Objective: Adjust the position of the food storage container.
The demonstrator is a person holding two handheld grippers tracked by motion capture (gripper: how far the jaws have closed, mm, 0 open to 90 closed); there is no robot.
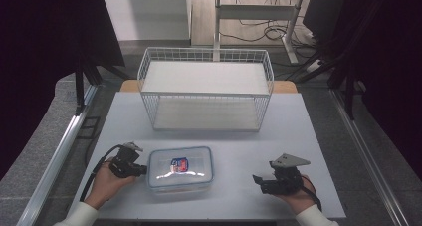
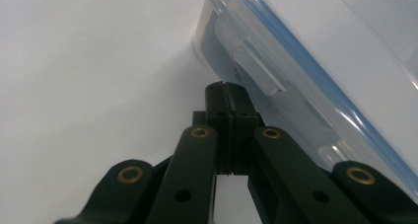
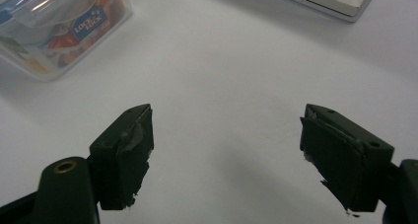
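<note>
Tongs: left (image 2: pixel 227 93) closed beside the box (image 1: pixel 180 169), right (image 3: pixel 224 145) wide open. Box looks stiff, slick (lid clipped); grip its side flap (image 2: pixel 256 68).

A clear, glossy plastic food container with a blue-sealed lid (image 1: pixel 180 169) lies just beside the left gripper (image 2: pixel 227 93), its smooth lid throwing back bright glare and its side latch looking slightly frosted. That gripper is matt black plastic with small brass-coloured rivets, jaws pressed together. The right gripper (image 3: pixel 224 150) has the same matt black finish, its spread jaw pads rough and frayed at the edges. Both rest over a smooth, matt white tabletop (image 1: pixel 298 136). Beyond the grippers stands a white wire-mesh metal rack (image 1: pixel 206 89) with flat, matt pale shelves.
</note>
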